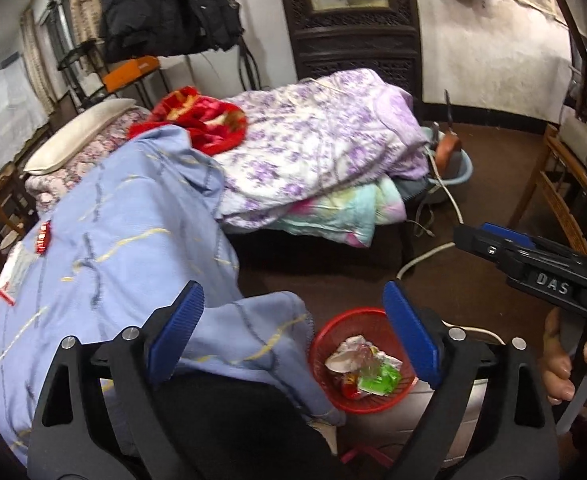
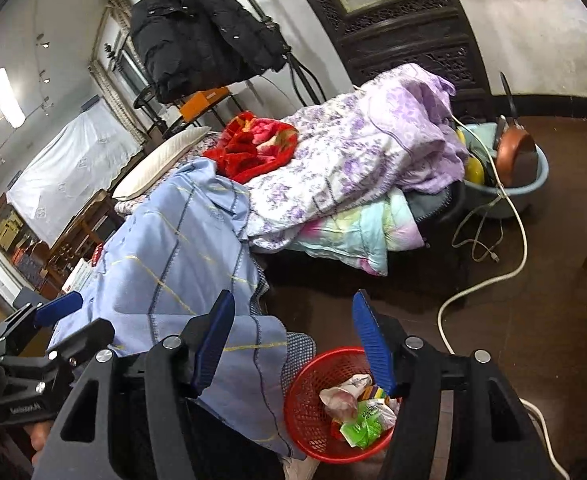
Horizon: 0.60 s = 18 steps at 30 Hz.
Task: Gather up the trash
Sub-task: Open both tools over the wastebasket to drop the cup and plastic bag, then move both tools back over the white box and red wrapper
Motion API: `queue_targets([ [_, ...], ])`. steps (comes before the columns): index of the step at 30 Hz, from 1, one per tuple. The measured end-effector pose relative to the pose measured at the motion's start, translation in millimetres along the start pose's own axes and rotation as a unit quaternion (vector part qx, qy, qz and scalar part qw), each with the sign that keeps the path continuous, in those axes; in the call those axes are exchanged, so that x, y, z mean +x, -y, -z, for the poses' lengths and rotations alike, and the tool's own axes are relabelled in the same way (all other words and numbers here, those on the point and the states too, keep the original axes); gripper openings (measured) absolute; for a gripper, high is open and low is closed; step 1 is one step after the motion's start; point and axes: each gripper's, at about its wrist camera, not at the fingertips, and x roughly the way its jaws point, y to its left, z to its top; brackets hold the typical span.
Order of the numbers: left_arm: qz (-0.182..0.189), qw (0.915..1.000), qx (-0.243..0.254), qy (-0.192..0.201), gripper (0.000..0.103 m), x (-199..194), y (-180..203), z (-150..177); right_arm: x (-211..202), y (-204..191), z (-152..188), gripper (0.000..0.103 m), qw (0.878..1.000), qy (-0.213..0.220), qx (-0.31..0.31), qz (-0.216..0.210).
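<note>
A red mesh basket [image 1: 318,354] [image 2: 305,402] stands on the dark floor beside the bed, with crumpled wrappers [image 1: 359,366] [image 2: 359,406] and a green packet inside. My left gripper [image 1: 293,326] hovers above the basket and the blue blanket's edge, open, with nothing between its pads. My right gripper [image 2: 293,342] is also open and empty, just over the basket. A red wrapper [image 1: 42,237] and a white packet [image 1: 13,274] lie on the blue blanket [image 1: 125,232] at the far left. In the left wrist view a hand holds the right gripper [image 1: 477,238] at the right edge.
Purple floral and pastel quilts [image 1: 313,148] are piled on the bed behind a red blanket [image 1: 197,118]. A blue basin [image 2: 509,192] with a pan stands on the floor. A white cable [image 2: 489,280] snakes across the floor. A wooden chair [image 1: 553,196] is at the right.
</note>
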Motion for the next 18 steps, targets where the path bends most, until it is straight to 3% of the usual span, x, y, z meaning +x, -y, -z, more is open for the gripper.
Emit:
queue_targets([
  [10,-0.041,0.9969,-0.056,0.035,0.093,-39,-49,2,-23,-65,-14,0.063,0.997,0.024,-0.069,-0.037],
  [18,-0.068,0.9896,-0.099,0.078,0.095,-84,-88,14,-46,-136,-21,0.068,0.987,0.043,-0.135,-0.071],
])
